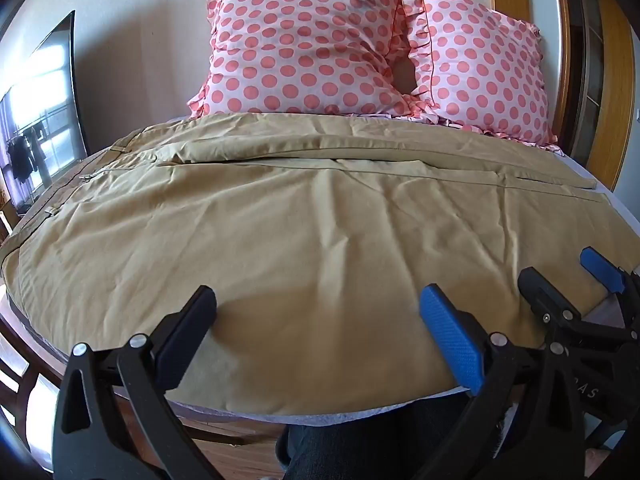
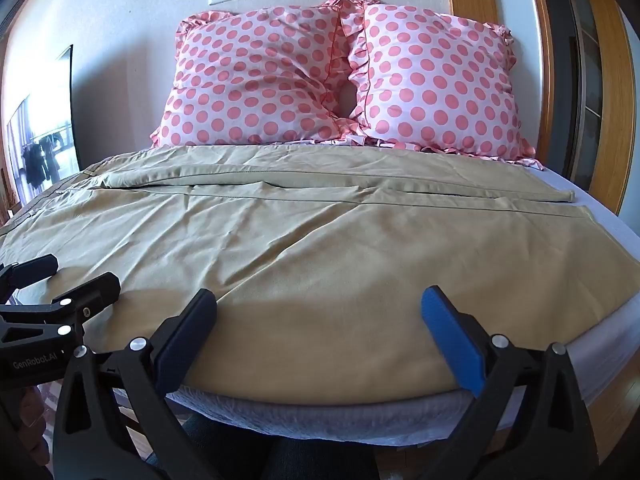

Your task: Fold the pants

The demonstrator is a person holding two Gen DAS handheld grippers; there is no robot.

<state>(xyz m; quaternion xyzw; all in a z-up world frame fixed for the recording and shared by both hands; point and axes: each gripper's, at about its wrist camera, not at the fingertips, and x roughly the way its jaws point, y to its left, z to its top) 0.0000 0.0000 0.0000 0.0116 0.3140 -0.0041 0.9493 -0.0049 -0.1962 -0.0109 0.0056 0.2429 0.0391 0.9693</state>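
Tan khaki pants lie spread flat across the bed, waistband to the left and leg cuffs to the right, one leg behind the other; they also show in the right wrist view. My left gripper is open over the near edge of the pants, empty. My right gripper is open beside it over the near leg, empty. The right gripper also shows in the left wrist view, and the left gripper shows in the right wrist view.
Two pink polka-dot pillows lean against the wall at the head of the bed. A light sheet covers the mattress edge below the pants. A dark screen stands at left, a wooden door frame at right.
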